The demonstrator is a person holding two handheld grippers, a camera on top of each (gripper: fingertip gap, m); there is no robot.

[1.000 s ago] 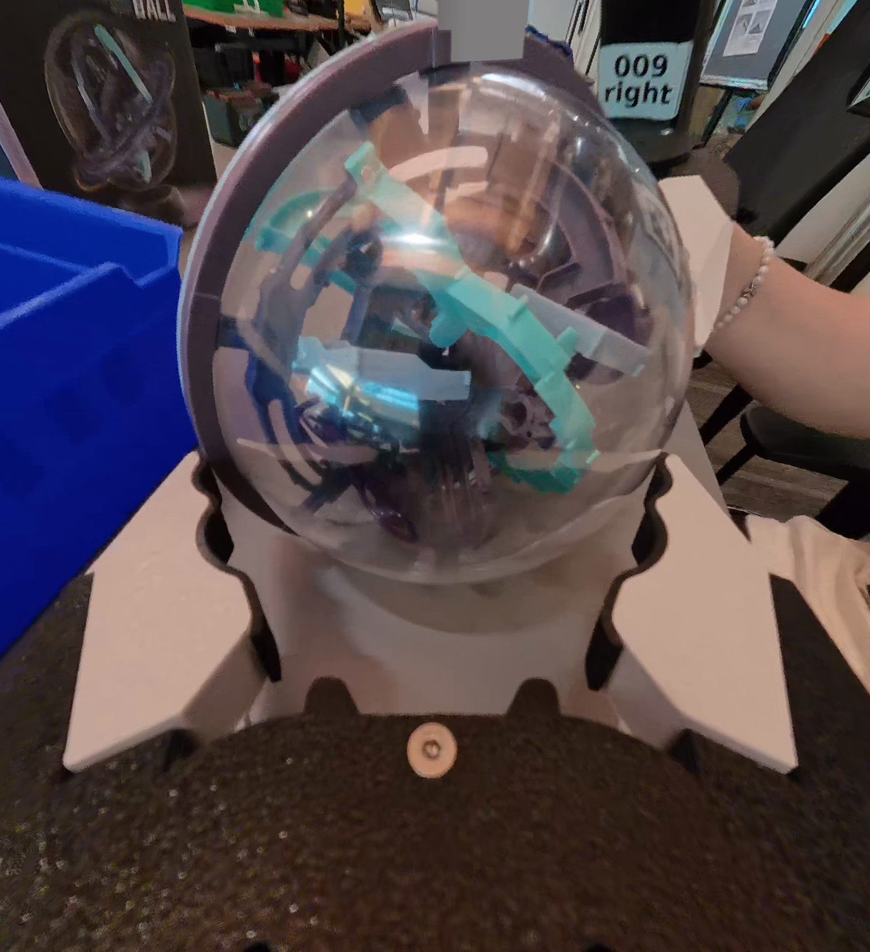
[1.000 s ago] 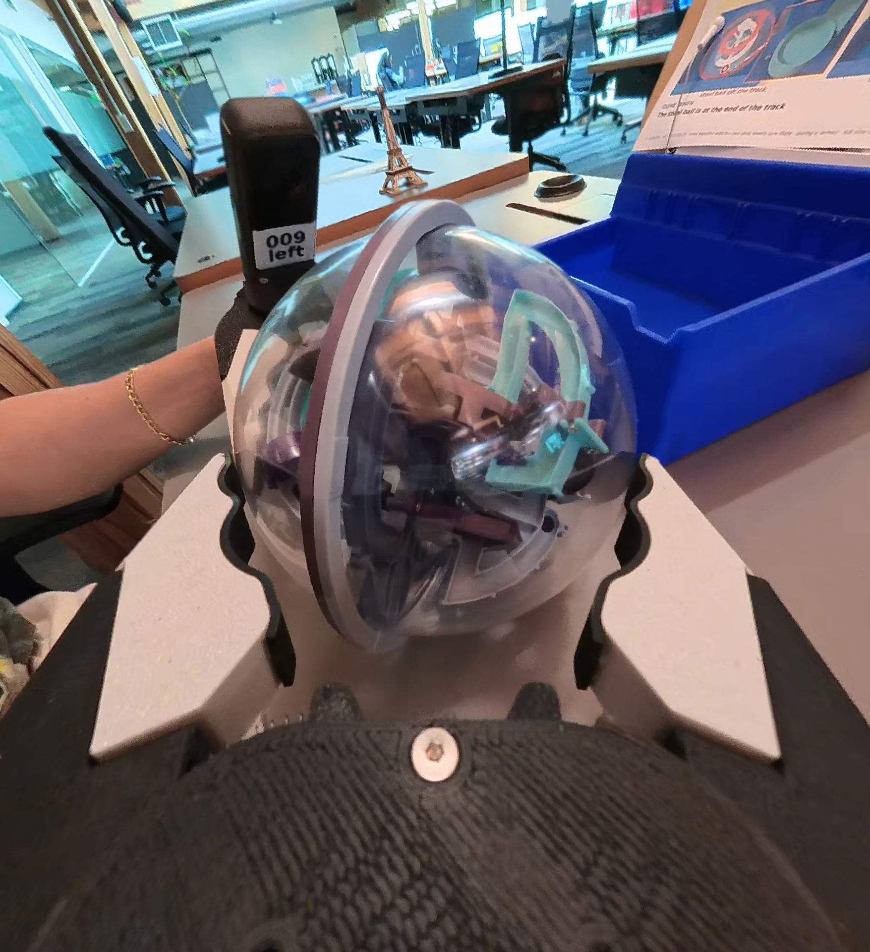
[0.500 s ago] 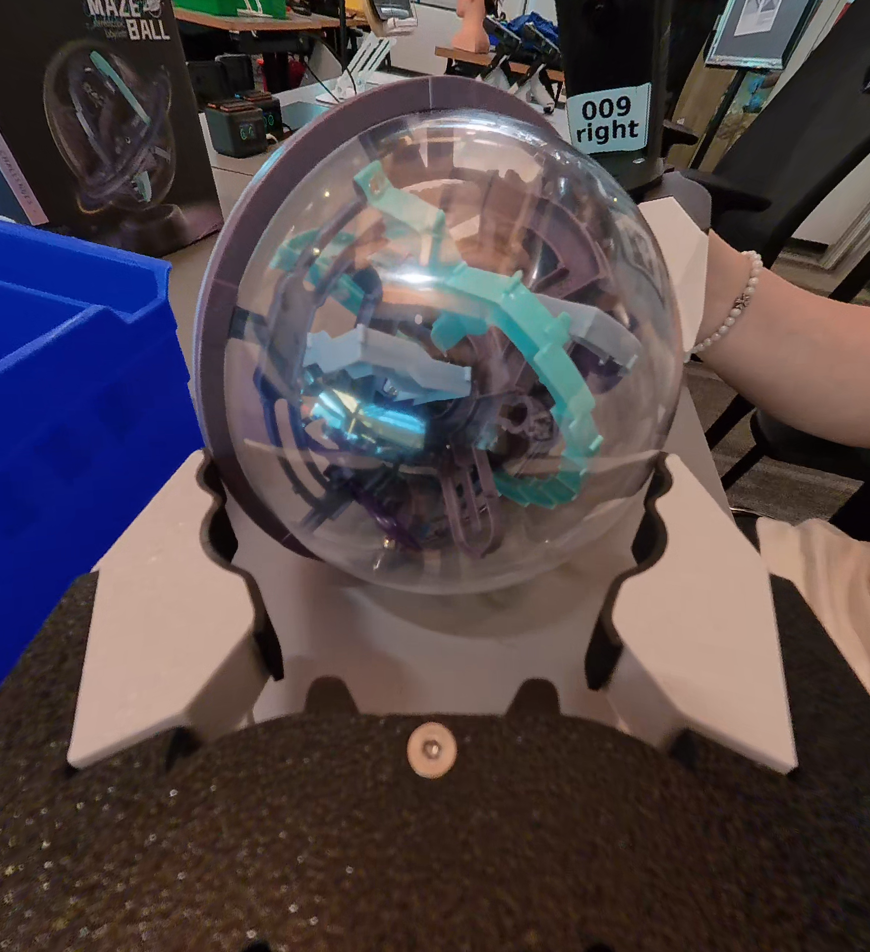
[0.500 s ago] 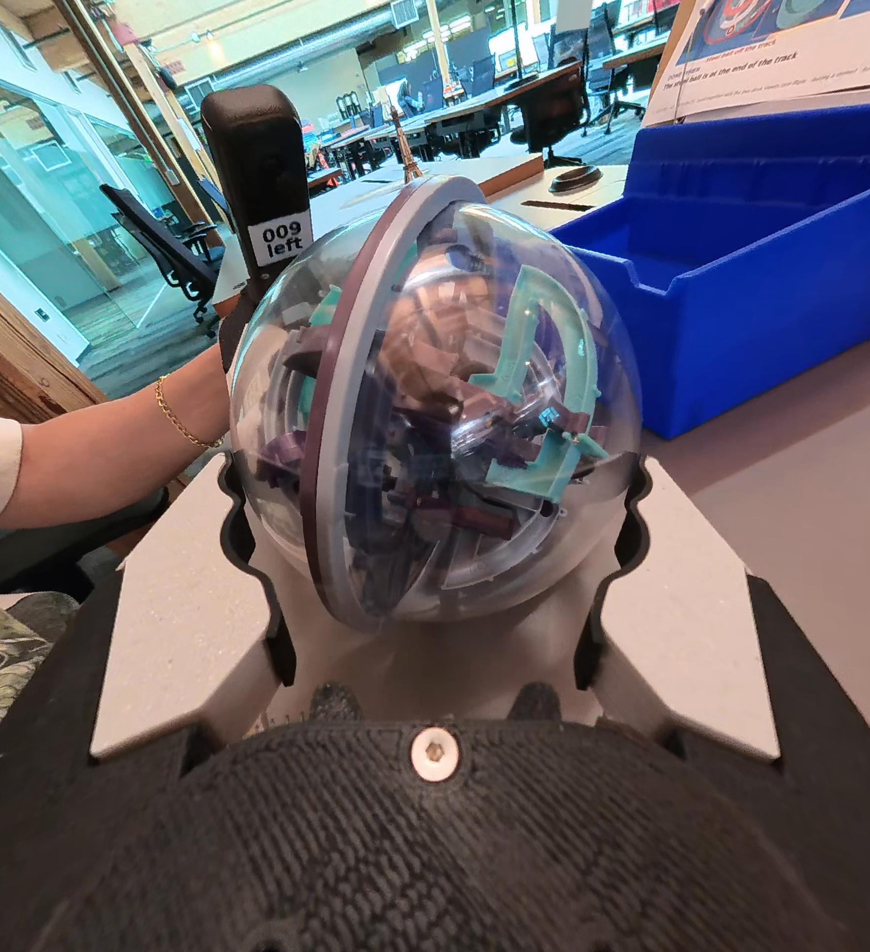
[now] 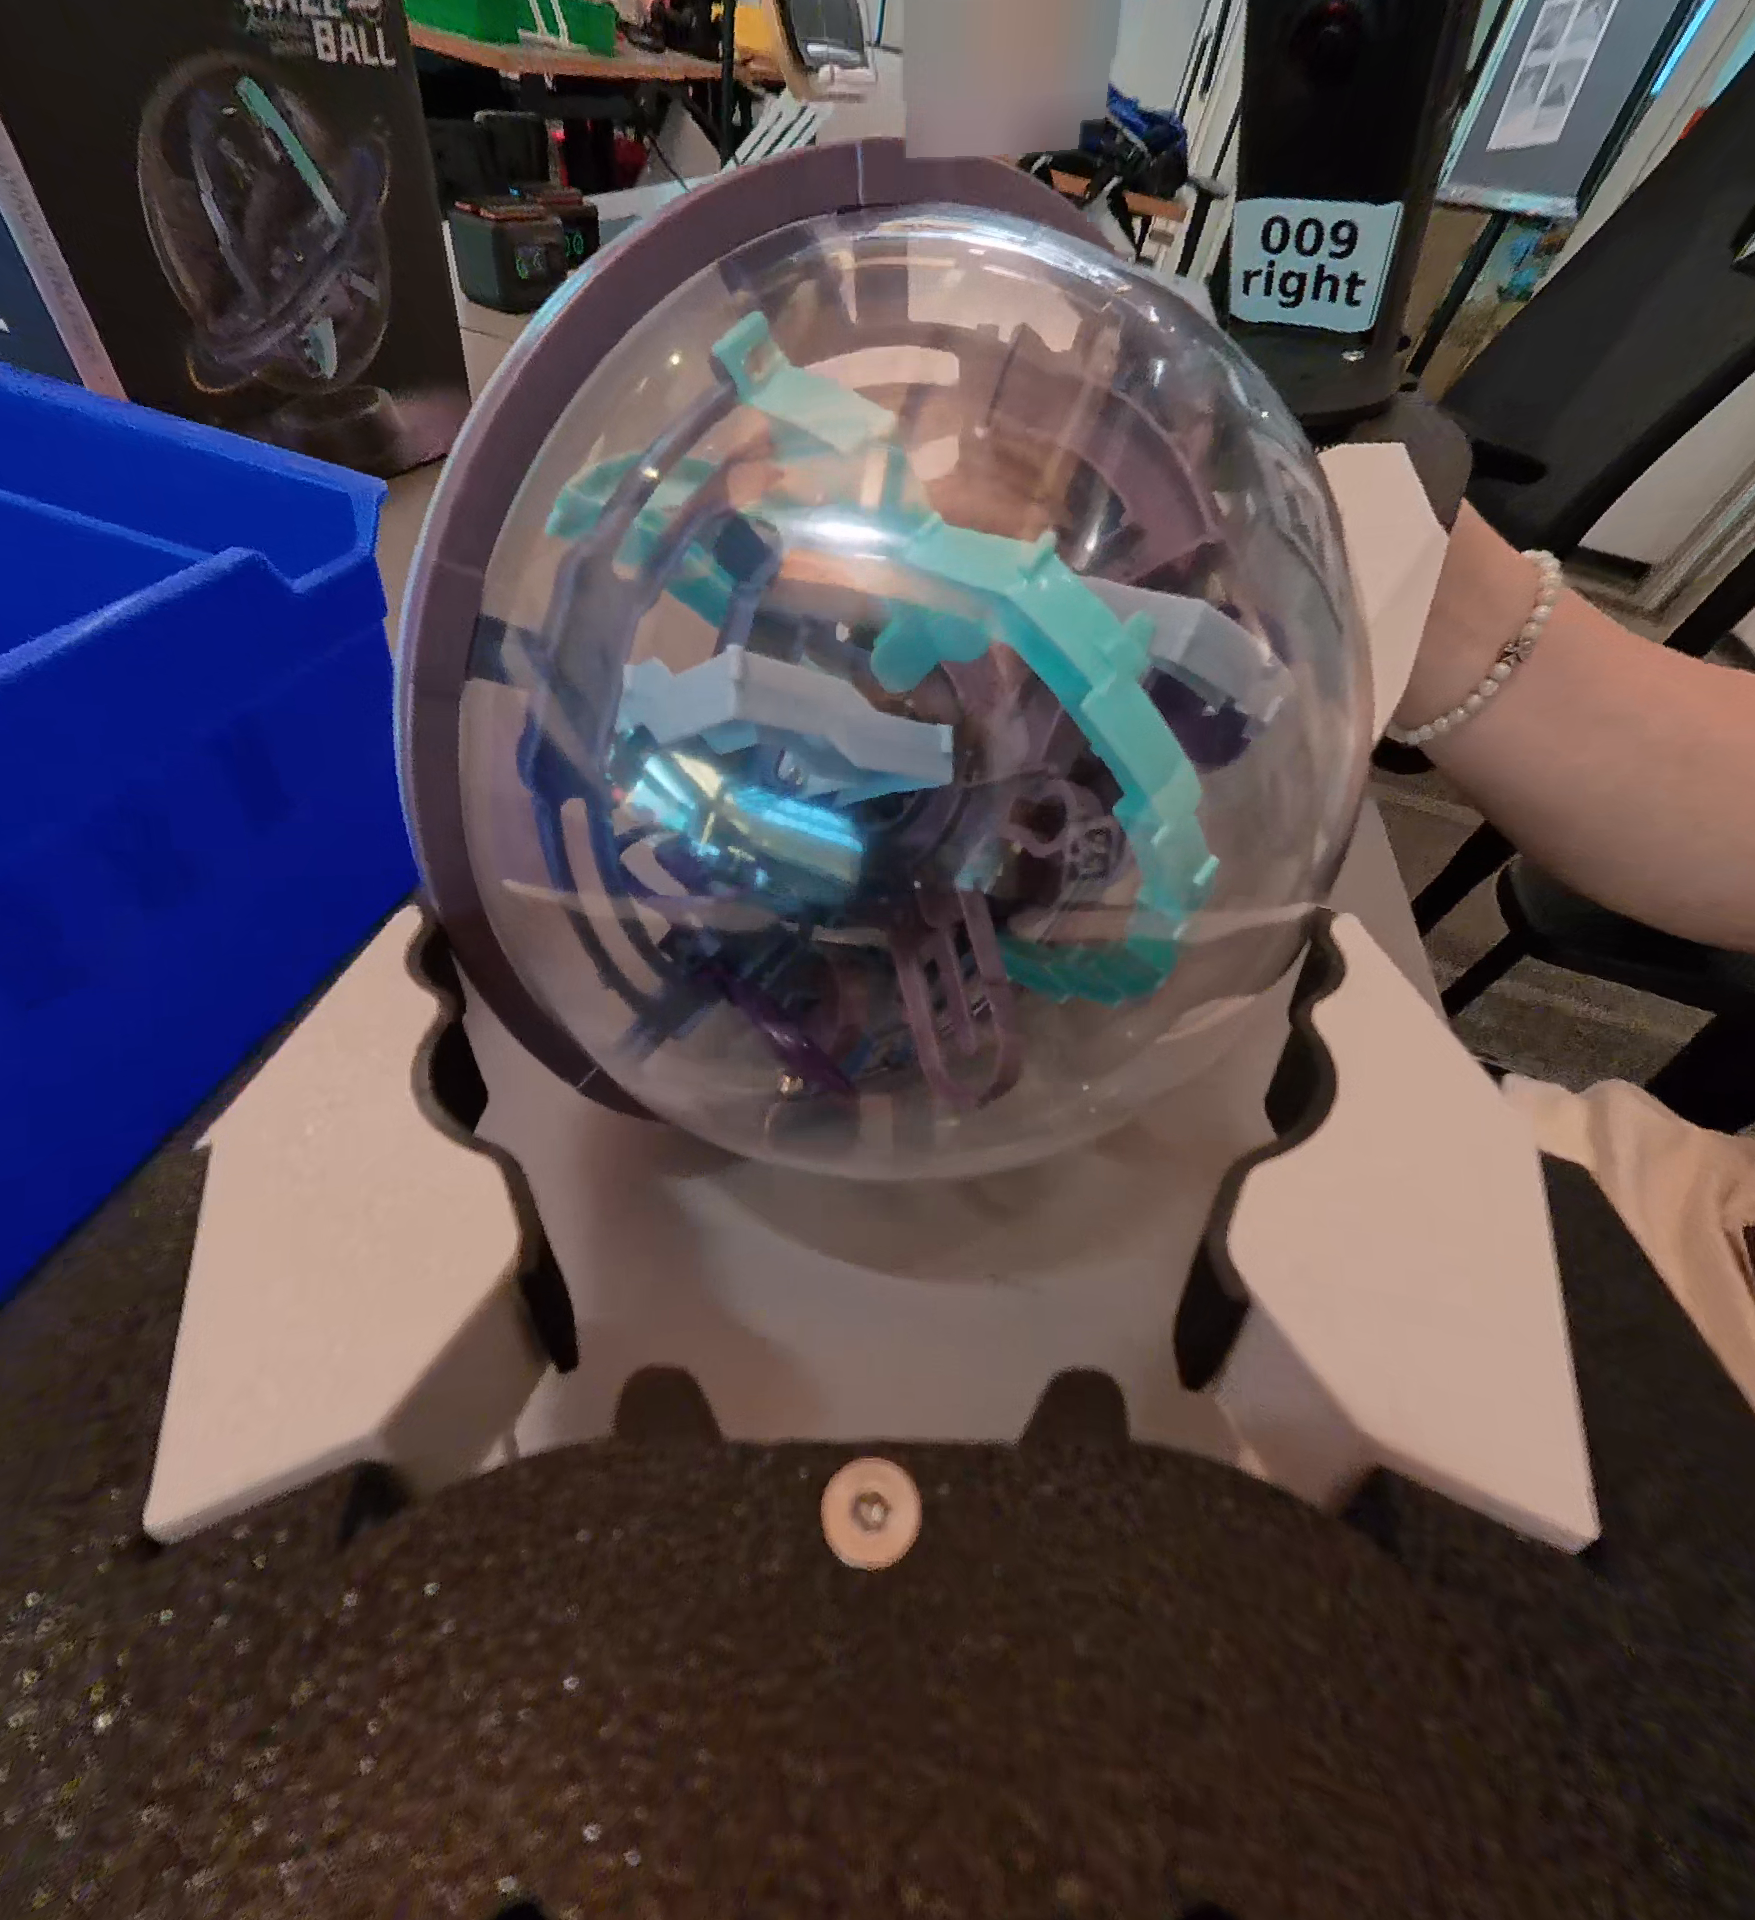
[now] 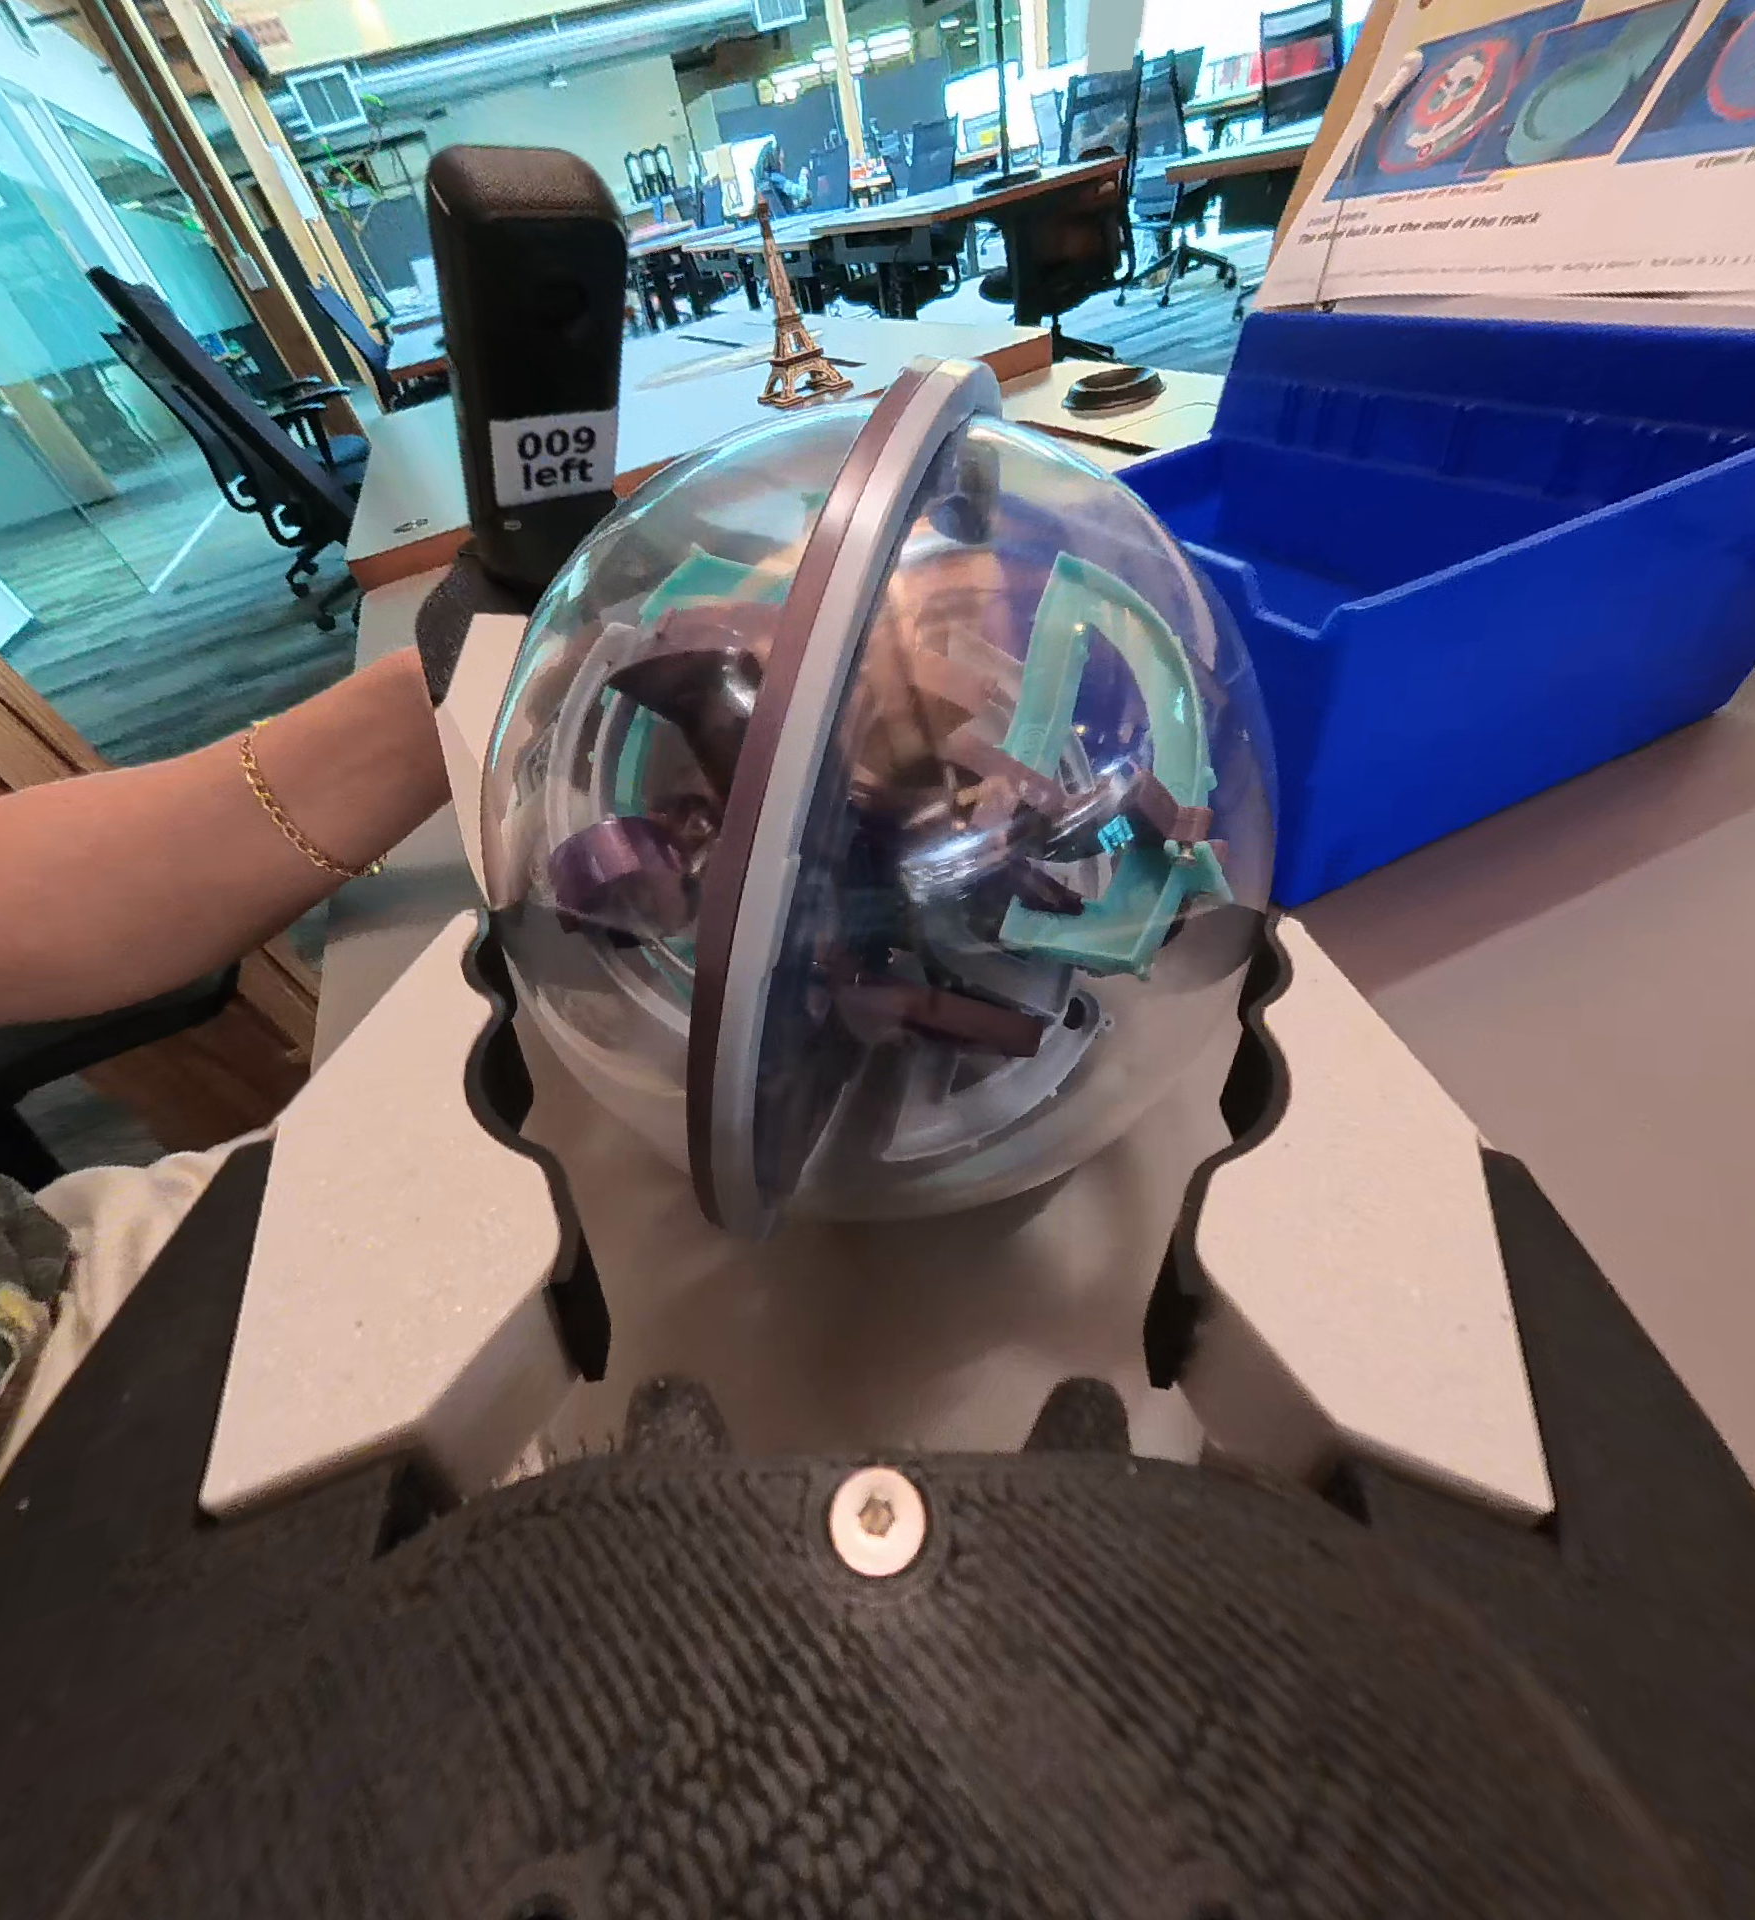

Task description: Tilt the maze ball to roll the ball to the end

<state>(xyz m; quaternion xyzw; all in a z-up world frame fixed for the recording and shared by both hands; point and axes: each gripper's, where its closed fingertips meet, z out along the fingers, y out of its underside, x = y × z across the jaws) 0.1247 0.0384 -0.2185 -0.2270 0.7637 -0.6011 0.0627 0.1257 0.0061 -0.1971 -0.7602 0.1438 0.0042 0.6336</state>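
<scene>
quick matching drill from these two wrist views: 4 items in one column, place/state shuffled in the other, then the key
Items
1. clear plastic maze ball
2. blue plastic bin
3. small bronze tower model
4. dark printed box

Places
A. standing behind the bin, left wrist view
B. clamped between both grippers
C. on a far desk, right wrist view
D. on the table beside the ball, open top

Pairs: 1-B, 2-D, 3-C, 4-A

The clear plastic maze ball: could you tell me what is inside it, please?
Inside the clear plastic maze ball run teal, grey and purple tracks. The small rolling ball cannot be picked out among the overlapping tracks and reflections.
</scene>
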